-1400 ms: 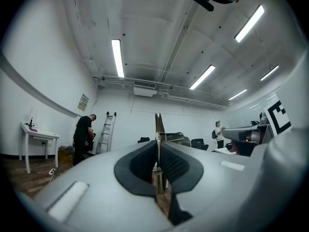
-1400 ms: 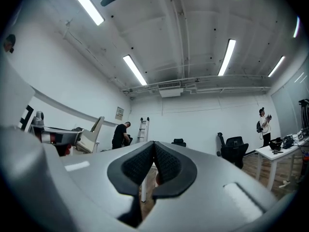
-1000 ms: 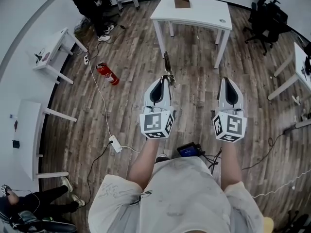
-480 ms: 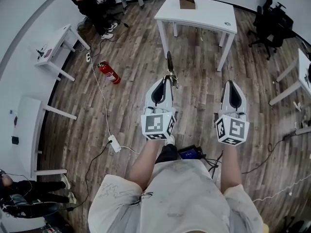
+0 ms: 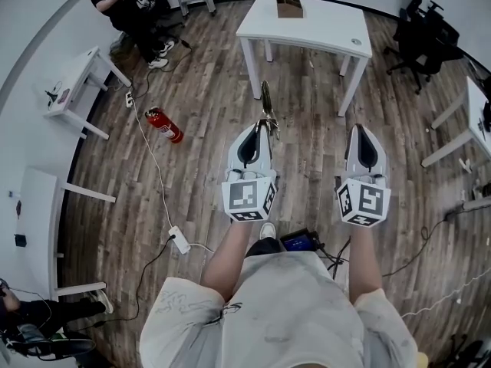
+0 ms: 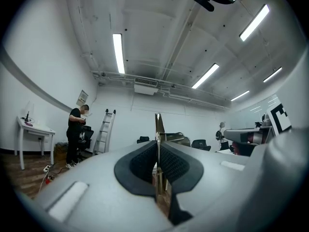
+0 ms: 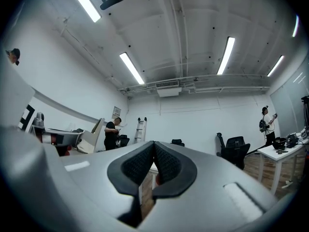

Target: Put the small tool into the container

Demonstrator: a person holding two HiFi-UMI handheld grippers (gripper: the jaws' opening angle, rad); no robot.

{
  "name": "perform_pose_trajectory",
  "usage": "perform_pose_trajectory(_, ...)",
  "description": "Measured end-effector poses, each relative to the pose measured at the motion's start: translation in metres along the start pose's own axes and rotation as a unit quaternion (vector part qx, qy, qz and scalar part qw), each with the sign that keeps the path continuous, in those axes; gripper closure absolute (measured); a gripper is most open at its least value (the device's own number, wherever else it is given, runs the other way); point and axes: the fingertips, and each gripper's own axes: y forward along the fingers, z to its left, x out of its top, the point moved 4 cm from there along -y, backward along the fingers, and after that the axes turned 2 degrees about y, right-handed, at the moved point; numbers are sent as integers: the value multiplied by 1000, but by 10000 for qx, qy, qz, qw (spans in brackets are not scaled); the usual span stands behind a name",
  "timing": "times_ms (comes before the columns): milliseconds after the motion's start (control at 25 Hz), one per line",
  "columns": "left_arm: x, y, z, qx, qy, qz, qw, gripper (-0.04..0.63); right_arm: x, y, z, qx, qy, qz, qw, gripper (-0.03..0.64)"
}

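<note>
Your left tongs [image 5: 263,129] are clamped tight on the small tool [image 5: 265,102], a thin metal piece that sticks out past their tips above the wood floor [image 5: 207,98]. Your right tongs [image 5: 360,133] are pressed together with nothing between them, held level beside the left pair. The container [image 5: 288,4], a brown box, sits at the far edge of the white table [image 5: 322,29], well apart from both tongs.

A red fire extinguisher [image 5: 164,126] lies on the wooden floor [image 5: 207,83].
</note>
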Motion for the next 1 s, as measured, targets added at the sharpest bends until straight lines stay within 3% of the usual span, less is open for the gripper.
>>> perform_pose_trajectory(160,-14,64,79,-30,50,-12,10000,572,-21,94,42,-6,-48,33,10000,612)
perform_pose_trajectory(360,-5,152,188,-109,55,-50,9999,572,-18,220,100,-97,-68,21,9999,612)
perform_pose_trajectory(680,-5,232,362,-409,38,-182,9990,572,-31,365,224,-313,-241,-63,9992,612)
perform_pose_trajectory(840,-19,264,411,-562,42,-198,9982,571,-48,411,256,-436,-272,-80,9986,612)
perform_pose_trajectory(1000,-33,286,428,-666,19,-213,9976,571,-67,434,266,-514,-279,-48,9983,612)
